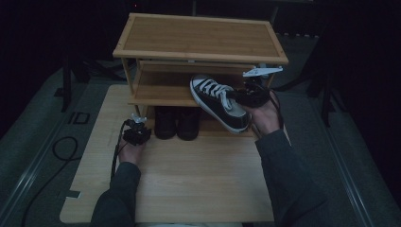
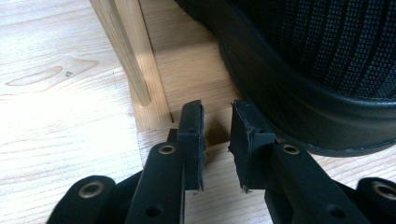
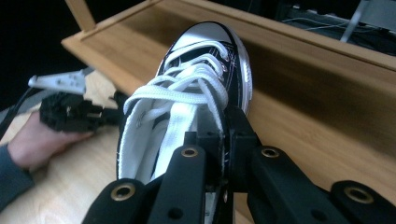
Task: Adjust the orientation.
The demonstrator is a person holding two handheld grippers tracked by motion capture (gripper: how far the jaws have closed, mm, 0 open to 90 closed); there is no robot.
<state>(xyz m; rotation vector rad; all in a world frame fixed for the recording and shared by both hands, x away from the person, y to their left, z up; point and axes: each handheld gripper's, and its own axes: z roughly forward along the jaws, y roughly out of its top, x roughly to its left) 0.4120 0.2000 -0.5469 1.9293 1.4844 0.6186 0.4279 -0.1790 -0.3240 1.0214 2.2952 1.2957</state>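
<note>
A black canvas sneaker (image 1: 220, 101) with white laces and a white toe cap hangs tilted in the air in front of the wooden shoe rack's middle shelf (image 1: 161, 92). My right gripper (image 1: 238, 98) is shut on the sneaker's side wall near the collar. In the right gripper view the sneaker (image 3: 187, 84) points away from me, with my right gripper (image 3: 223, 135) pinching its edge. My left gripper (image 1: 139, 124) rests low on the table by the rack's front left leg (image 2: 128, 51). In its own view my left gripper (image 2: 217, 116) stands open with nothing between the pads, beside a black shoe (image 2: 317, 70).
The bamboo shoe rack (image 1: 198, 38) stands at the table's far side, with a pair of dark shoes (image 1: 177, 123) on its bottom level. Light wooden tabletop (image 1: 189, 179) stretches toward me. A black cable (image 1: 61, 146) loops on the grey floor at left.
</note>
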